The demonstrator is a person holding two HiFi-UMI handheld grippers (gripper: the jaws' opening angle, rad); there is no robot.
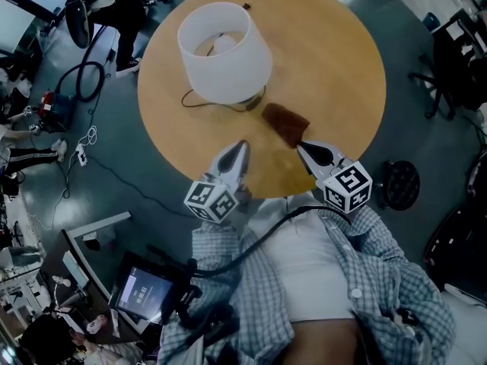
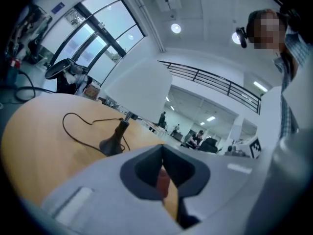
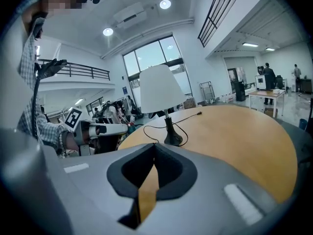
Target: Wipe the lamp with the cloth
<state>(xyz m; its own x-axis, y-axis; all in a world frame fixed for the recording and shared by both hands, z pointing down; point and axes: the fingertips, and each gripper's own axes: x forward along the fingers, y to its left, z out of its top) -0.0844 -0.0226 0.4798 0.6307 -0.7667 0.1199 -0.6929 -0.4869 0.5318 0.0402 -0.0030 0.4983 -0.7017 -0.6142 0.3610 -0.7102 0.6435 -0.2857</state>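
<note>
The lamp [image 1: 224, 52] with a white shade stands on the far left part of a round wooden table [image 1: 335, 59]. A brown cloth [image 1: 285, 124] lies crumpled on the table just right of the lamp's foot. My left gripper [image 1: 245, 144] is at the near table edge, shut and empty, pointing at the lamp. My right gripper [image 1: 299, 144] is also shut and empty, its tip just short of the cloth. The left gripper view shows the closed left gripper [image 2: 163, 153] with the lamp's dark base [image 2: 113, 143] ahead. The right gripper view shows the shut right gripper [image 3: 155, 148], the lamp [image 3: 164, 89] beyond it.
The lamp's black cord [image 1: 199, 101] loops on the table beside the base, its plug [image 1: 246, 6] at the far edge. A black stool [image 1: 399, 182] stands right of the table, office chairs [image 1: 456, 59] further right, a monitor [image 1: 141, 291] near left. People are in the background.
</note>
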